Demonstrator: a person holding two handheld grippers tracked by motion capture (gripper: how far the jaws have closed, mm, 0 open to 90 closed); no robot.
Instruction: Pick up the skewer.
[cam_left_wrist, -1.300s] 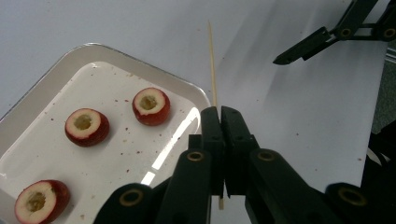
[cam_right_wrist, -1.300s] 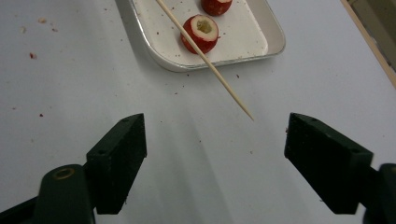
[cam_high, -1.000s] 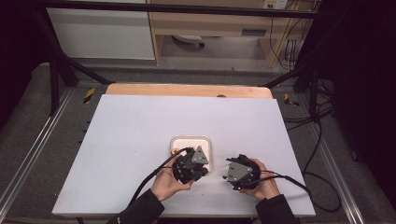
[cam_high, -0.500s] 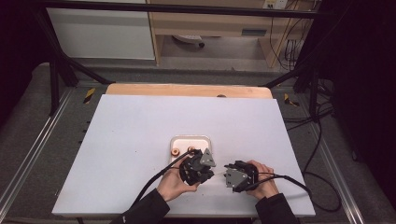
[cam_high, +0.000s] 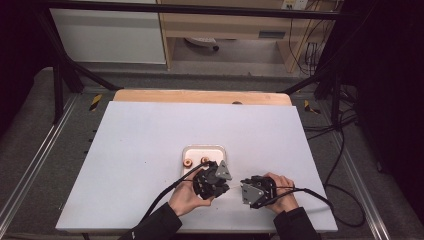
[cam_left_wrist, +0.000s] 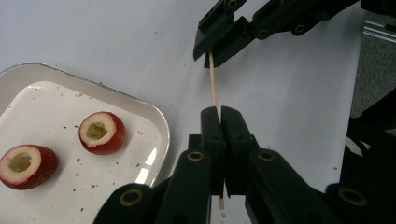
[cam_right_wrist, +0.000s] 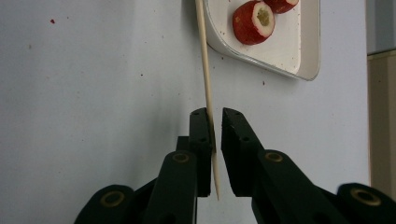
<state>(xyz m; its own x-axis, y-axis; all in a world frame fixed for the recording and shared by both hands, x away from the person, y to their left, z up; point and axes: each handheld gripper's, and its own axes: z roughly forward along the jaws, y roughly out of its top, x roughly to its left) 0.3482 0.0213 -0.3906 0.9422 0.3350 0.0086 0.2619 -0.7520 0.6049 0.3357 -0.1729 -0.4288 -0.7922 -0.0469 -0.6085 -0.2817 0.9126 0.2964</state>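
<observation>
A thin wooden skewer (cam_left_wrist: 213, 79) spans the gap between my two grippers, just off the near right corner of a white tray (cam_left_wrist: 156, 140). My left gripper (cam_left_wrist: 219, 112) is shut on one end of it. The right gripper (cam_right_wrist: 217, 114) has a narrow gap between its jaws, and the skewer (cam_right_wrist: 204, 60) lies in that gap against one jaw. From the left gripper view the right gripper (cam_left_wrist: 210, 55) faces me at the skewer's far end. Two hollowed red fruit pieces (cam_left_wrist: 102, 133) (cam_left_wrist: 28, 165) lie on the tray. In the high view the left gripper (cam_high: 223, 184) and right gripper (cam_high: 243, 189) meet near the table's front edge.
The tray (cam_high: 200, 150) sits in the front middle of a white table top (cam_high: 150, 135), with a wooden strip (cam_high: 200, 96) along the far edge. Cables trail from both grippers toward the front. A metal frame and floor cables surround the table.
My left gripper has swung off the tray's near edge and turned right toward the right gripper. The right gripper has shifted slightly left, so the two now face each other.
</observation>
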